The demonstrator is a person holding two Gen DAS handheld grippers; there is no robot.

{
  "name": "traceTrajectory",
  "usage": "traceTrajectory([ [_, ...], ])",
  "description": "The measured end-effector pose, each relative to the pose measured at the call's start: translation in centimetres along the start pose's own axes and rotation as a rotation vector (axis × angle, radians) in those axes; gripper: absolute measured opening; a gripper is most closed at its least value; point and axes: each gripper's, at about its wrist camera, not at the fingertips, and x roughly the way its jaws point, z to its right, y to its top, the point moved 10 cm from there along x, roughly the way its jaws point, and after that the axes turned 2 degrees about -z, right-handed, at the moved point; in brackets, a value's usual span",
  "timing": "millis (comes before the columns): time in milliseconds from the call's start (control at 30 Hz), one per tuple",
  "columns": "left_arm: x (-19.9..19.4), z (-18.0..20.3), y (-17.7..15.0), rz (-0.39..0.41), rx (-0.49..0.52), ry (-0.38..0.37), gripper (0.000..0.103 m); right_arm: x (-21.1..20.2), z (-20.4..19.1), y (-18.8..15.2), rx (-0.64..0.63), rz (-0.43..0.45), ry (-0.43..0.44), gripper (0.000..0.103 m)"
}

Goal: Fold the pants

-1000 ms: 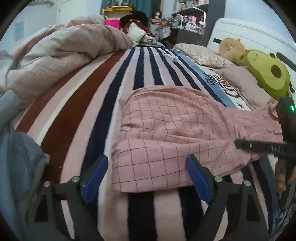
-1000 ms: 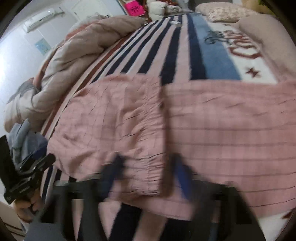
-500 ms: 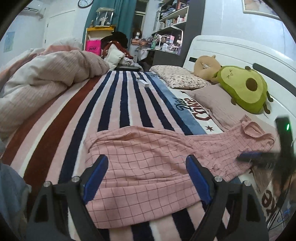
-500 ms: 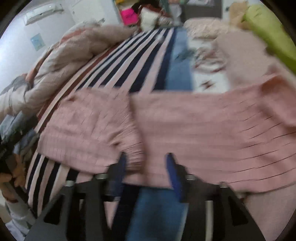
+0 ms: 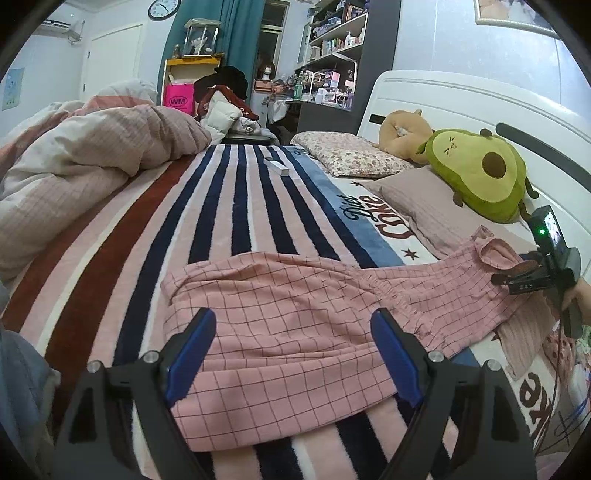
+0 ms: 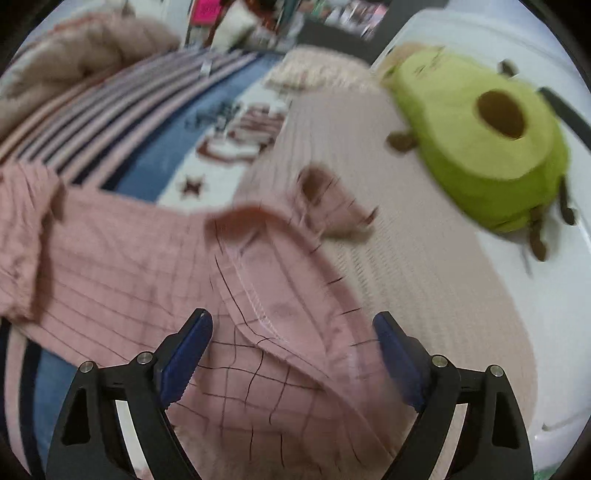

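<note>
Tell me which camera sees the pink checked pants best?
The left wrist view. It is sharp and shows the pink checked pants spread across the striped blanket, from the folded end near the open left gripper towards the leg ends. The right wrist view is blurred and shows only the leg ends near the open right gripper.

Striped blanket (image 5: 236, 206) covers bed, navy/pink/brown stripes w/ blue band + lettering. Crumpled duvet (image 5: 92, 155) heaped at left. Avocado plush (image 5: 480, 173) against white headboard (image 5: 443, 99), tan plush (image 5: 404, 129) beside it, floral pillow (image 5: 347, 158) just in front. Wall clock (image 5: 164, 7), pink bag (image 5: 179, 99), cluttered shelves (image 5: 332, 37) at back.
</note>
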Motion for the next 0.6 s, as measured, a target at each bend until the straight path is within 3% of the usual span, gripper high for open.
traceTrajectory([
  [100, 0.3, -0.7, 0.0, -0.004, -0.011, 0.02, 0.083, 0.9, 0.6, 1.1, -0.01, 0.024, -0.033, 0.082],
  [167, 0.6, -1.3, -0.2, -0.01, -0.026, 0.037, 0.083, 1.0, 1.0, 1.9, 0.046, 0.042, -0.01, 0.062],
  [233, 0.6, -1.8, -0.3, -0.011, -0.036, 0.044, 0.083, 0.8, 0.9, 2.5, 0.087, 0.05, 0.032, 0.022],
  [300, 0.4, -2.2, -0.3, -0.008, -0.044, 0.046, 0.083, 0.3, 0.4, 2.7, 0.154, 0.043, 0.142, 0.008],
  [467, -0.8, -3.8, -0.2, 0.018, -0.073, 0.067, 0.083, -2.5, -1.7, 3.8, 0.274, 0.096, 0.32, 0.006],
  [600, -1.8, -5.0, -0.2, 0.033, -0.108, 0.068, 0.083, -7.2, -5.7, 5.8, 0.296, 0.167, 0.465, 0.005],
])
